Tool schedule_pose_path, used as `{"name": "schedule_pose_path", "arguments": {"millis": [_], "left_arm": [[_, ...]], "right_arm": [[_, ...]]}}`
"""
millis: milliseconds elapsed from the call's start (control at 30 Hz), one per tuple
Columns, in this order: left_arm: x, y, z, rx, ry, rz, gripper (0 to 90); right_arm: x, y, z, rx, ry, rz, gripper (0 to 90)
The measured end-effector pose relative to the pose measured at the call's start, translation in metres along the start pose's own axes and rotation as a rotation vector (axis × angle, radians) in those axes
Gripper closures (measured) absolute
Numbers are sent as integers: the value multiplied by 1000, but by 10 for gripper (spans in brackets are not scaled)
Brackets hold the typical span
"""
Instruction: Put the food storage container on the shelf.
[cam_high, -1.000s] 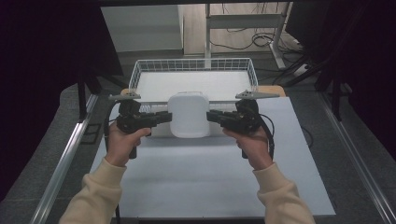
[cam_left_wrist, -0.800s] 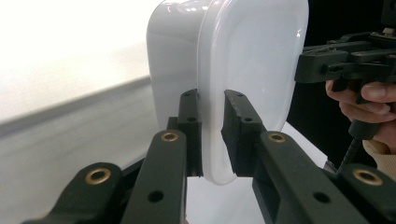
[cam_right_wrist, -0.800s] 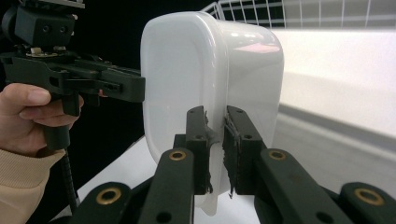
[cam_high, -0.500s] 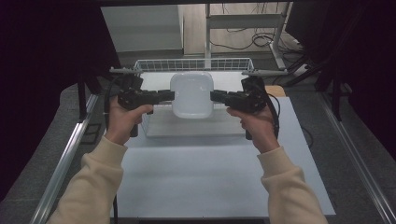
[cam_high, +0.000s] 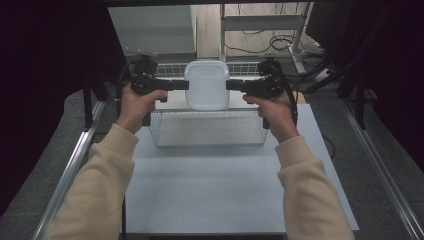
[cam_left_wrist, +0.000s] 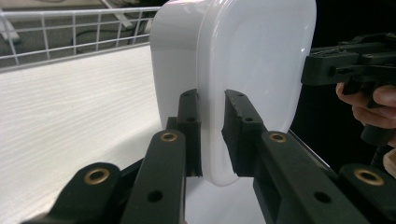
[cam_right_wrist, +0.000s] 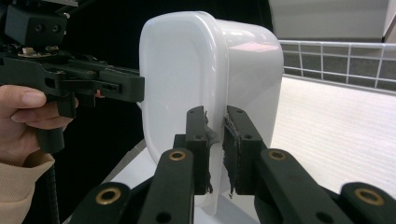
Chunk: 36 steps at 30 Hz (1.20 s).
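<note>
Both tools, left tool (cam_high: 184, 85) and right tool (cam_high: 231, 85), I am keeping clamped on the glossy white rounded plastic container's (cam_high: 207, 85) rim, holding it above the wire basket (cam_high: 208, 129) on the worktop (cam_high: 220, 190).

One white container (cam_high: 206, 85), one wire basket (cam_high: 207, 127). Two grippers, left gripper (cam_high: 182, 85) and right gripper (cam_high: 231, 85). Two hands, one table (cam_high: 225, 190).

- In the left gripper view, the white container's (cam_left_wrist: 243, 70) top runs past the frame edge above the jaws.
- The container hides part of the wire basket's (cam_high: 207, 131) far rim.
</note>
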<state>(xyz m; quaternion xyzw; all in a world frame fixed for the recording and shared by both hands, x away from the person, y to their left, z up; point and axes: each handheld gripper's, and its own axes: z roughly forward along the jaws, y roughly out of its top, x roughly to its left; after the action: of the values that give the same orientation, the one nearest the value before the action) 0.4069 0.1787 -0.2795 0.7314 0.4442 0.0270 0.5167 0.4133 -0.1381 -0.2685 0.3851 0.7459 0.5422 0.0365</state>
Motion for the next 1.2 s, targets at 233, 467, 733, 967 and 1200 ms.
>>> {"name": "schedule_pose_path", "arguments": {"millis": [233, 467, 733, 967, 1200], "left_arm": [[24, 5, 19, 46, -5, -72, 773], [39, 10, 27, -3, -58, -168, 769], [61, 10, 45, 7, -114, -298, 732], [71, 10, 52, 7, -166, -365, 712], [71, 8, 52, 11, -171, -355, 669]], "right_arm": [[-21, 6, 20, 59, -8, 73, 798], [-38, 10, 32, 61, 16, 164, 783], [-62, 12, 46, 50, 22, 309, 699], [-81, 11, 57, 49, 34, 410, 662], [-85, 11, 60, 52, 49, 428, 614]]}}
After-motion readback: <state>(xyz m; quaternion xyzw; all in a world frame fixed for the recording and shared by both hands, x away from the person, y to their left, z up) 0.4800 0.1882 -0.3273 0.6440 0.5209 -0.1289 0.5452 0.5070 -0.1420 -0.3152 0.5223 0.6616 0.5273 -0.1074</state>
